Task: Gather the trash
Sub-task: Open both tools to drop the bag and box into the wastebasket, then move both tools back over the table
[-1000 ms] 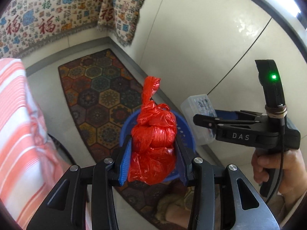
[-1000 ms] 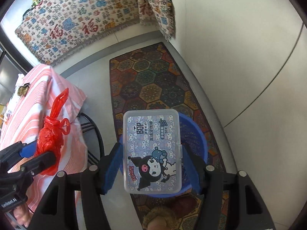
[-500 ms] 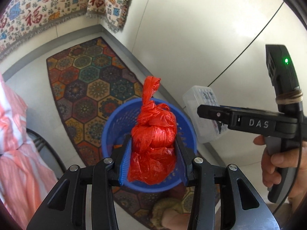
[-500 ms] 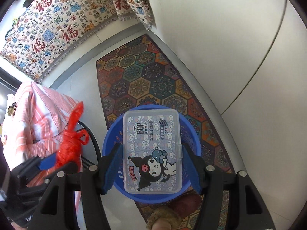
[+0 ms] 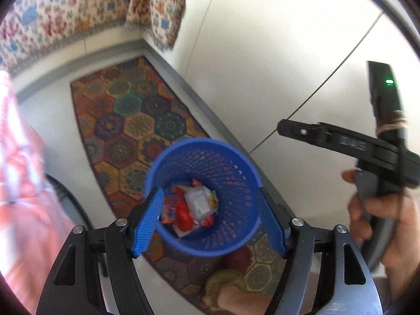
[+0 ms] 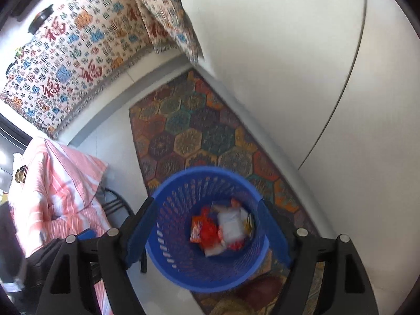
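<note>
A blue mesh waste basket (image 5: 236, 157) stands on the patterned rug below both grippers; it also shows in the right wrist view (image 6: 170, 210). Inside lie the red bag (image 5: 183, 214), the clear plastic box (image 5: 198, 203) and wrappers; the right wrist view shows the red bag (image 6: 207, 232) and the box (image 6: 231, 225) too. My left gripper (image 5: 208, 219) is open and empty above the basket. My right gripper (image 6: 207, 232) is open and empty above it, and its side shows in the left wrist view (image 5: 341, 141).
A hexagon-patterned rug (image 5: 136, 120) runs along the white wall (image 5: 262, 52). A striped pink cloth (image 6: 60, 183) covers a table at the left, over a black metal frame (image 6: 115, 204). A patterned blanket (image 6: 78, 52) hangs at the back.
Both grippers opened. The red bag fell from the left gripper and the clear box from the right gripper into the blue basket.
</note>
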### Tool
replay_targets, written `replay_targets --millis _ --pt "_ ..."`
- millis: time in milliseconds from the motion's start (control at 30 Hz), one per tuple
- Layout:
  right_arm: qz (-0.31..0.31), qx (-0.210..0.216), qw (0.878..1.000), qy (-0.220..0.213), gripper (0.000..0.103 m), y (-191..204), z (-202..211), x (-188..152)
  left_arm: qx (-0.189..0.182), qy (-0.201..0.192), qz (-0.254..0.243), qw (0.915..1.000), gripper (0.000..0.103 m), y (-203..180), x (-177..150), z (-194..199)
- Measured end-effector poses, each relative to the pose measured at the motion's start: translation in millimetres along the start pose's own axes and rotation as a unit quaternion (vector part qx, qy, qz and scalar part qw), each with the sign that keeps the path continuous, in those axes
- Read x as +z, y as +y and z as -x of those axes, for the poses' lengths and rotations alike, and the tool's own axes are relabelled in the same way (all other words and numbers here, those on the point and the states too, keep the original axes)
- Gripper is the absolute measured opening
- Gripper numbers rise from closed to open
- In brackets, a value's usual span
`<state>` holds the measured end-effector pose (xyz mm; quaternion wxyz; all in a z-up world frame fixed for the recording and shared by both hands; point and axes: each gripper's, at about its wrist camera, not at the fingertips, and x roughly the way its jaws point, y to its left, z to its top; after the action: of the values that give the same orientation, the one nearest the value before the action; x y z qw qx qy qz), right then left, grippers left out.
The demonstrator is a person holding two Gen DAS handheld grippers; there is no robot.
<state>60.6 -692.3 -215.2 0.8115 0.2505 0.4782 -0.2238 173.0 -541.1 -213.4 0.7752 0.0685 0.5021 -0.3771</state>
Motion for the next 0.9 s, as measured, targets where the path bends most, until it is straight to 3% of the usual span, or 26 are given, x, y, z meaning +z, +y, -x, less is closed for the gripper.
replay_targets --millis 133,267,467,600,733,900 --pt "0.052 -0.028 0.997 -0.051 0.08 30 24 1 0.027 -0.038 -0.004 0.9989 0.088 20 -22 70" --pt "0.12 -0.045 0.986 -0.102 0.08 71 48 -3 0.082 -0.054 0.015 0.9951 0.09 65 -56 133" --pt "0.195 -0.027 0.968 -0.154 0.08 157 72 -33 0.189 -0.06 0.08 0.9769 0.092 166 -121 194" --pt "0.244 0.049 0.958 -0.141 0.08 236 80 -73 0.243 -0.059 0.141 0.958 0.092 238 -155 218" --pt "0.3 0.124 0.942 -0.084 0.08 322 71 -126 0.266 -0.063 0.171 0.9465 0.092 291 -171 232" --pt "0.359 0.134 0.923 -0.036 0.08 407 43 -172 0.285 -0.075 0.17 0.9404 0.095 331 -174 243"
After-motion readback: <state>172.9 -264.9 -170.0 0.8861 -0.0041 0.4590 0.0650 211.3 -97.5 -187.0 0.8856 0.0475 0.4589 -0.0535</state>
